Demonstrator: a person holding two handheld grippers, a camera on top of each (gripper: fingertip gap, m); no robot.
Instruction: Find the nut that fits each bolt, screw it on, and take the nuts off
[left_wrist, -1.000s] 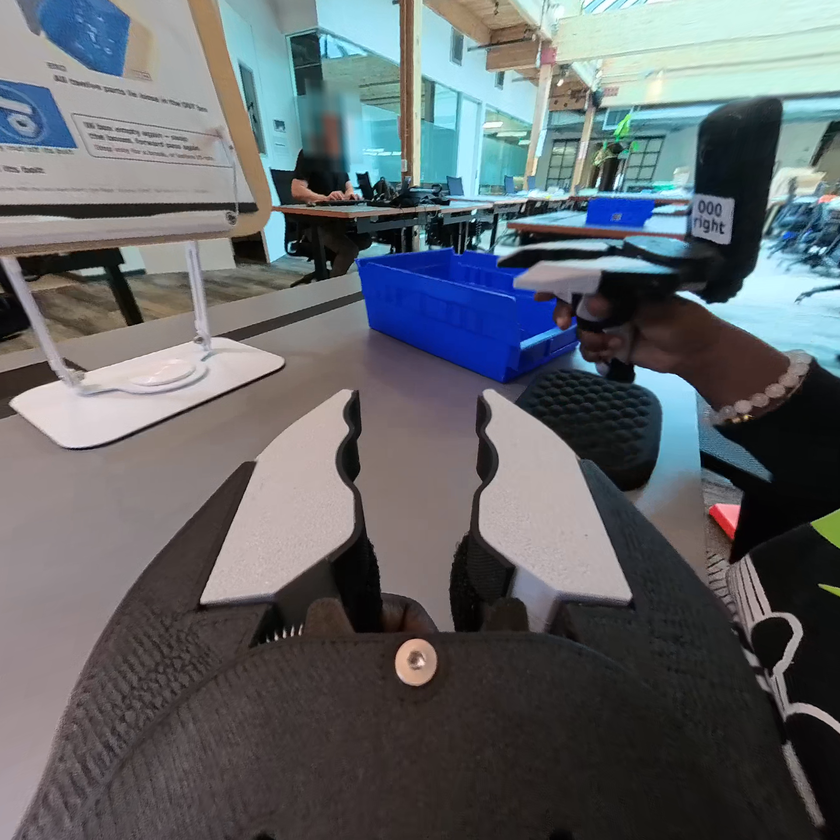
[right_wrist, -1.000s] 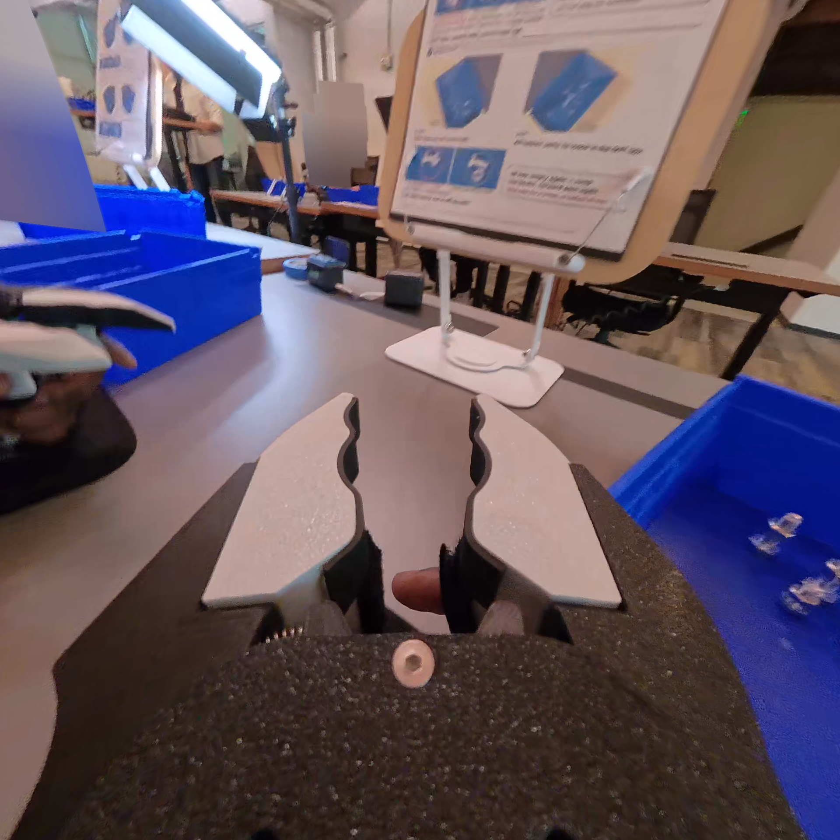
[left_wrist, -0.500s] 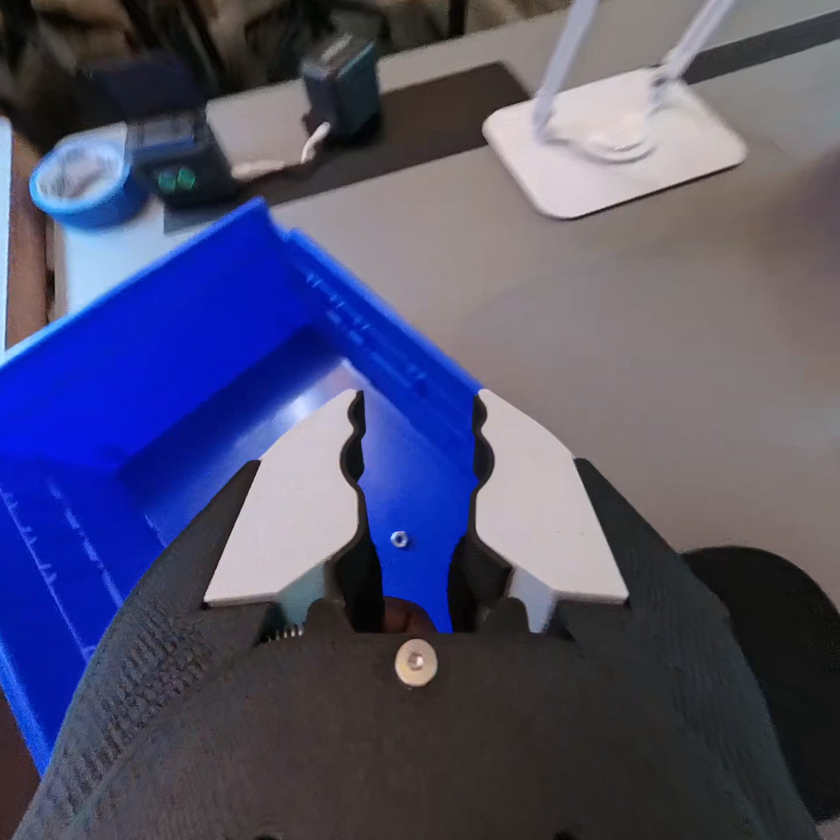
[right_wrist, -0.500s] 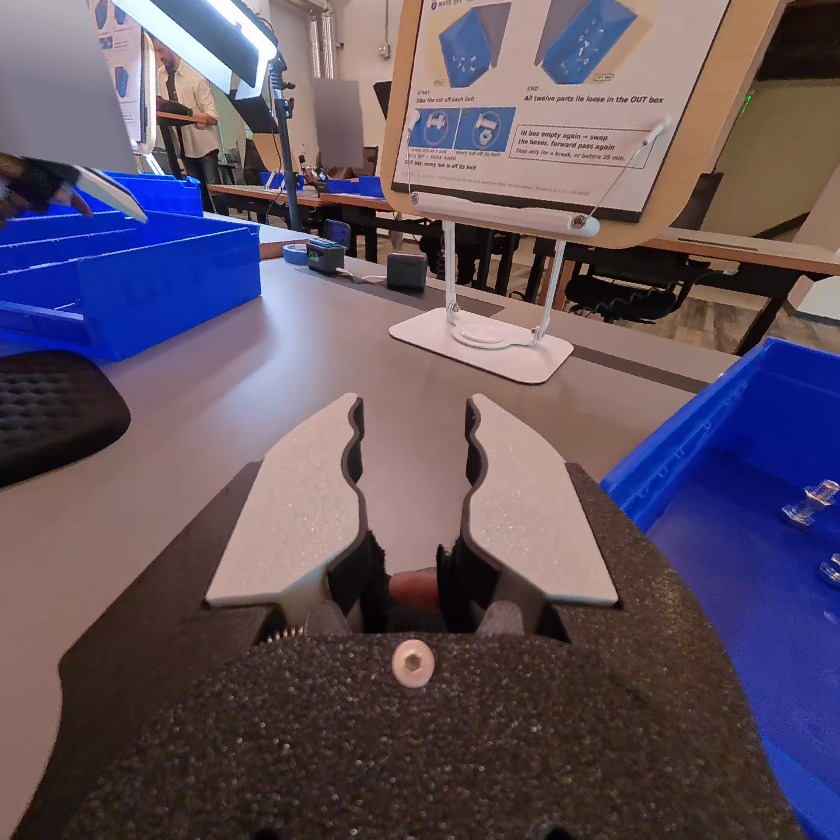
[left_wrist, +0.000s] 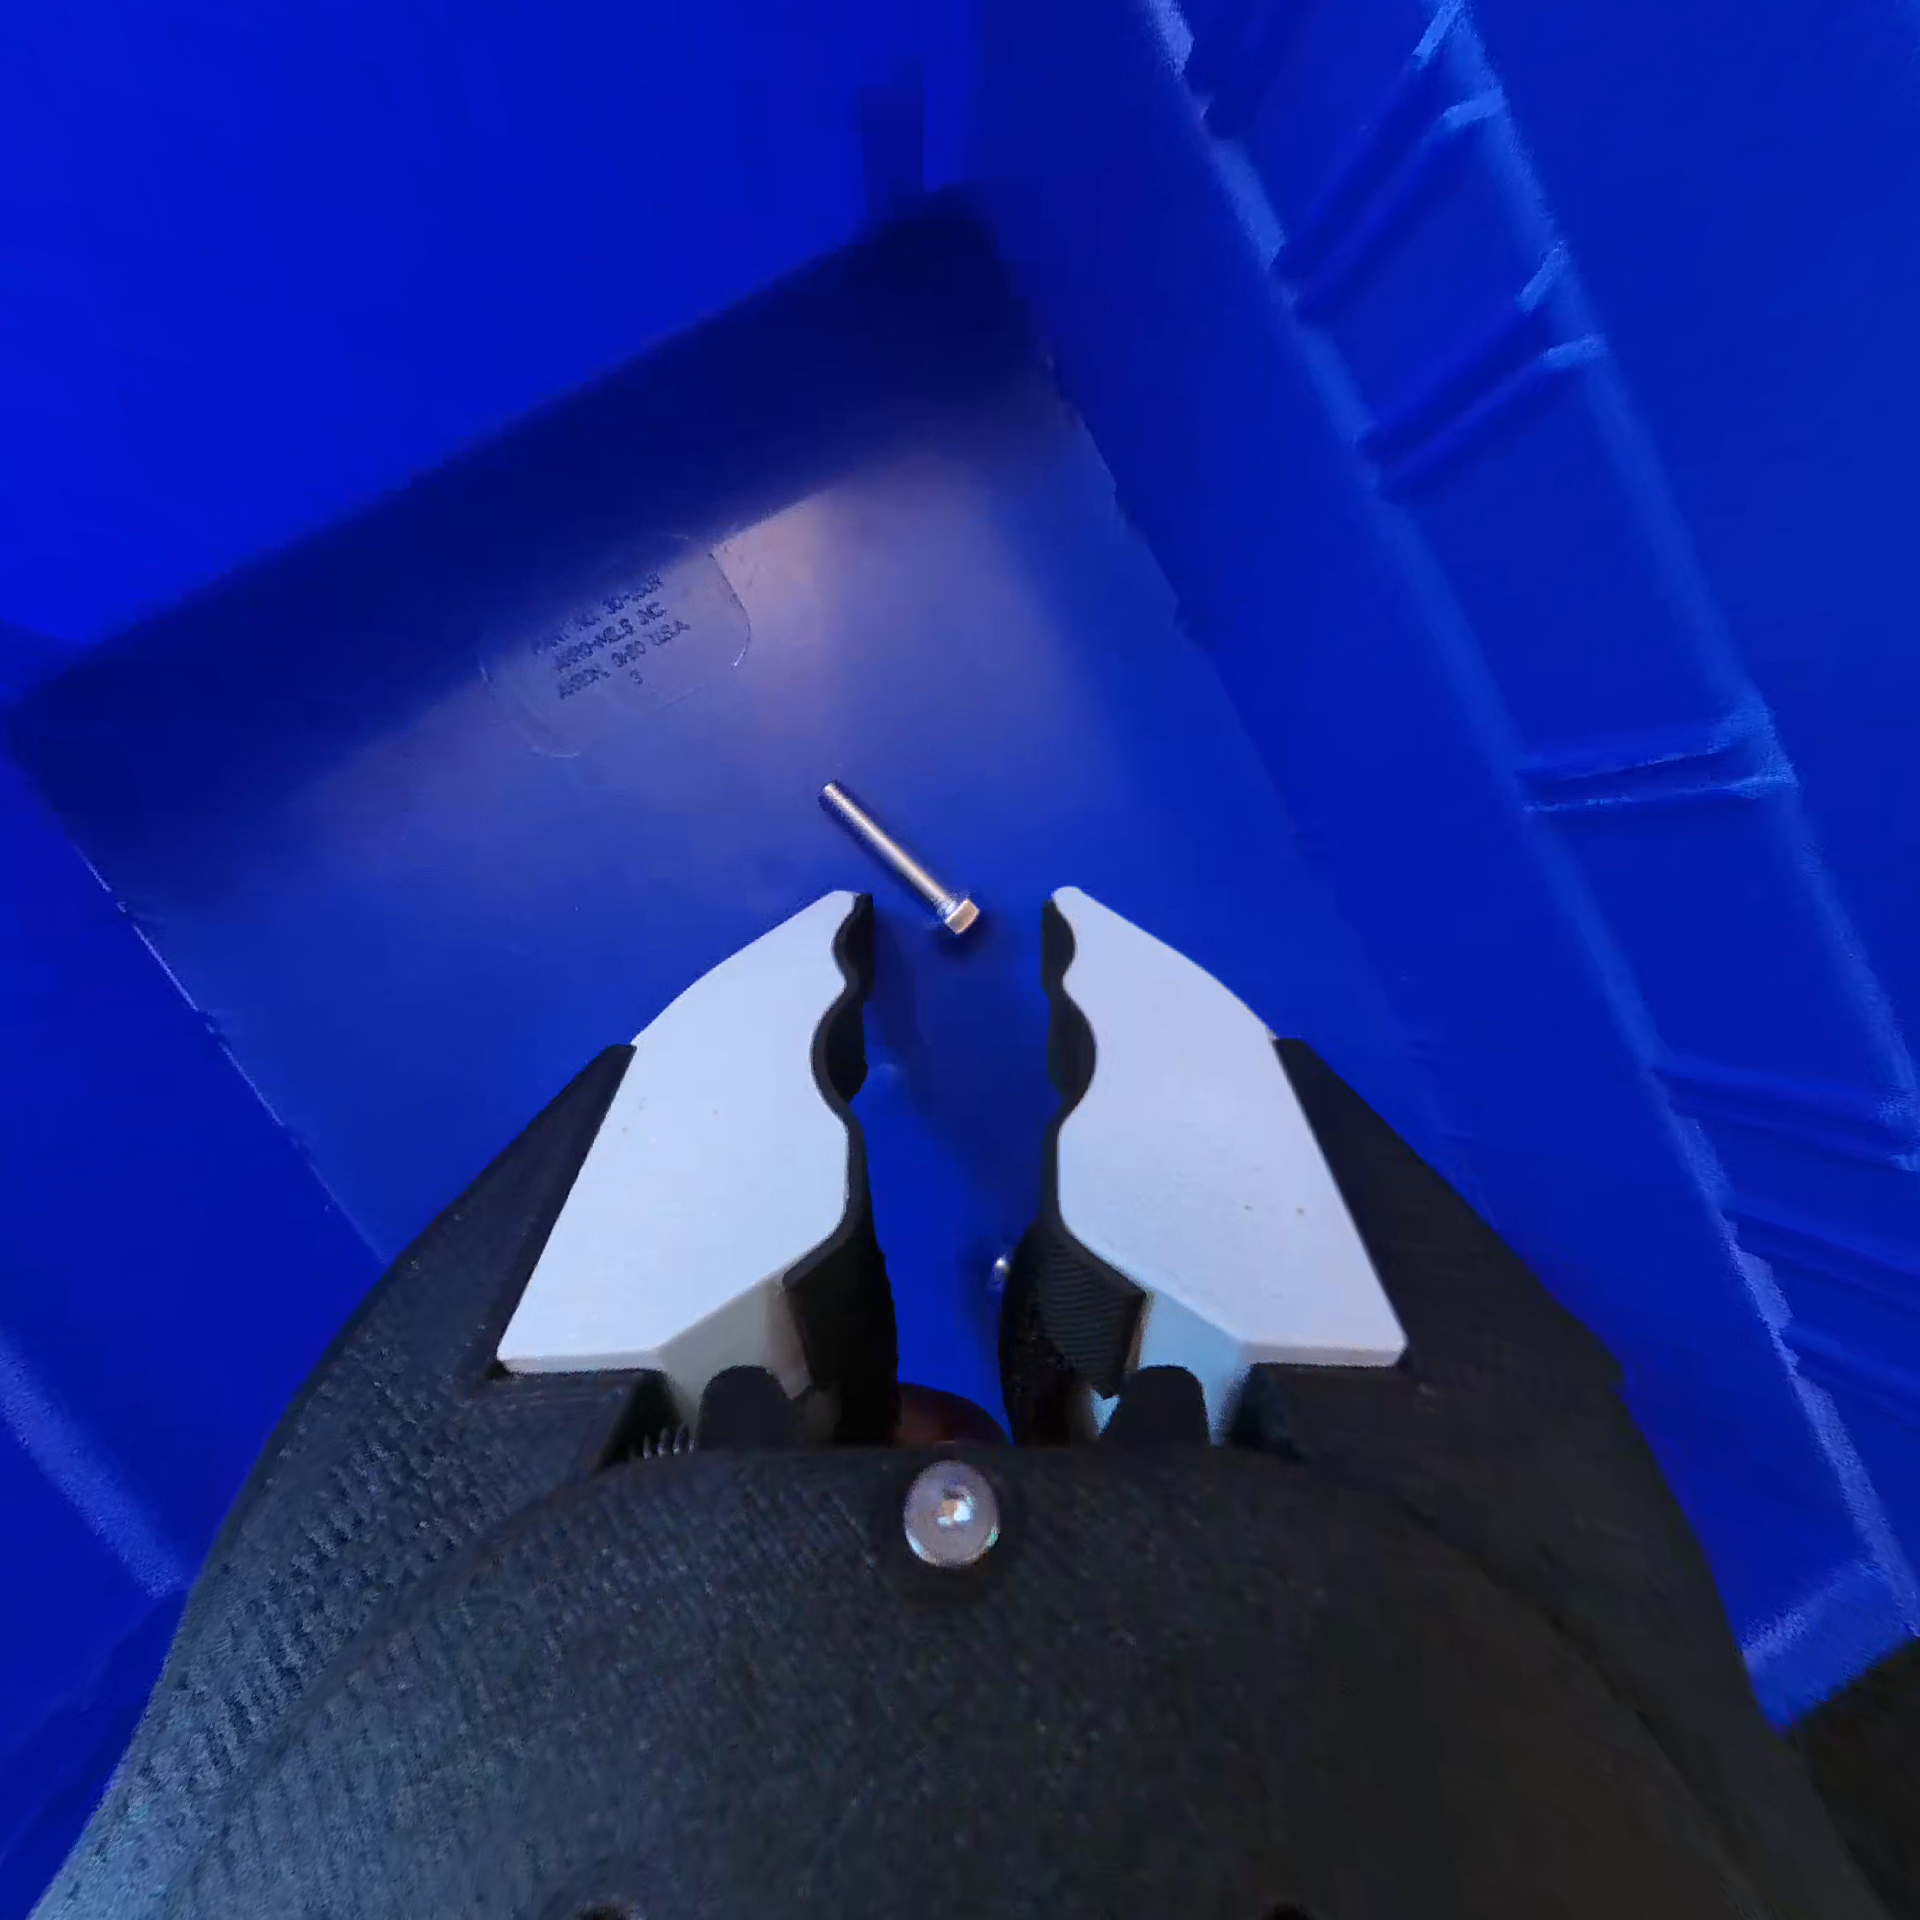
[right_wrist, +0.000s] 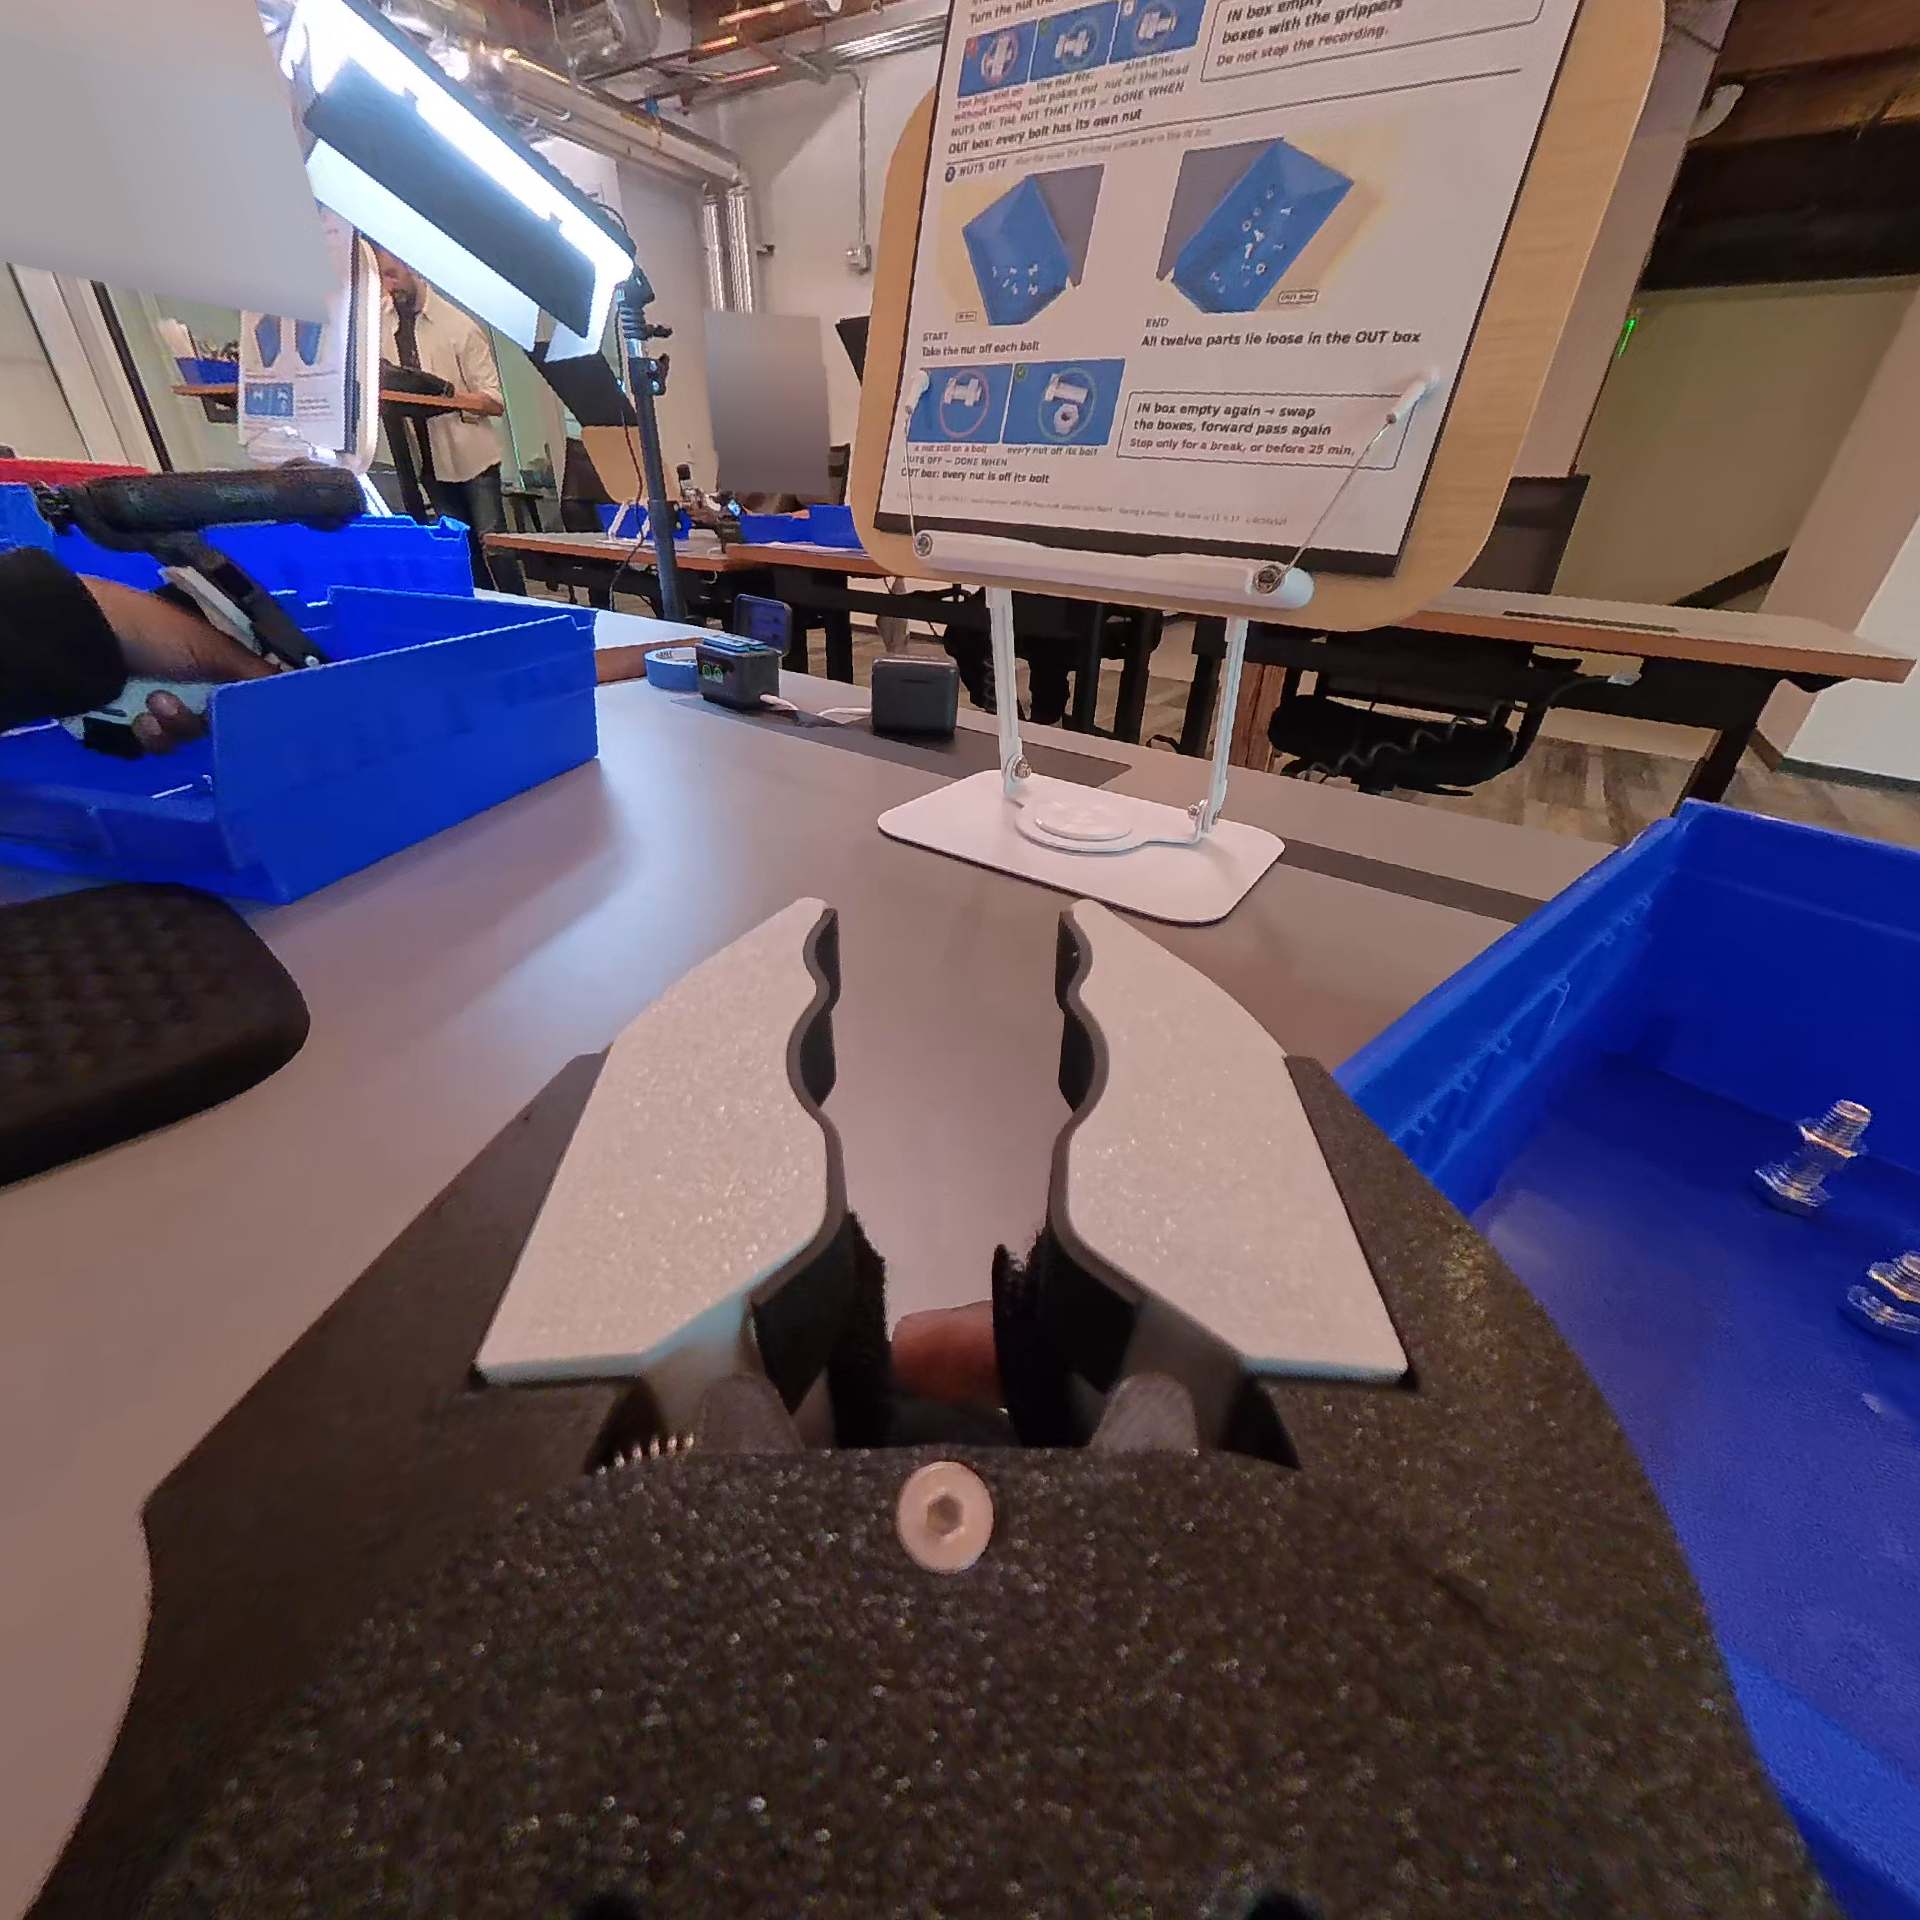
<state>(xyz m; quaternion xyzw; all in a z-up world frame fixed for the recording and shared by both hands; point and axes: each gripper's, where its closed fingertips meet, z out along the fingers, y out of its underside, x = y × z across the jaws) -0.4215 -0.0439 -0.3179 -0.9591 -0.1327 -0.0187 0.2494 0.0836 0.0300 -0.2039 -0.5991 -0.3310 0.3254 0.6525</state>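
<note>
Your left gripper (left_wrist: 956, 909) points down into a blue bin (left_wrist: 1351, 623), its jaws released with a clear gap between them and nothing in it. A slim silver bolt (left_wrist: 900, 858) lies flat on the bin floor just ahead of the jaw tips, its head nearest the gap and slightly toward the right tip, its shank running away and to the left. It touches neither finger. A small silver piece (left_wrist: 1000, 1265) shows deep between the jaws against the right pad (too little of it is visible to say whether it is a nut).

Your right gripper (right_wrist: 945, 920) is held over the grey table (right_wrist: 520, 987), jaws likewise spread and holding nothing. To the right of its jaws sits a second blue bin (right_wrist: 1558, 997) with two bolts carrying nuts (right_wrist: 1813, 1158) on its floor, well apart from the fingers. Straight ahead of the tips stands a white stand (right_wrist: 1081, 842) bearing an instruction board (right_wrist: 1195, 291). Far to the left of the jaws you can see your other hand (right_wrist: 166, 665) reaching into the first bin, with a black pad (right_wrist: 125, 1008) lying on the table nearer to you.
</note>
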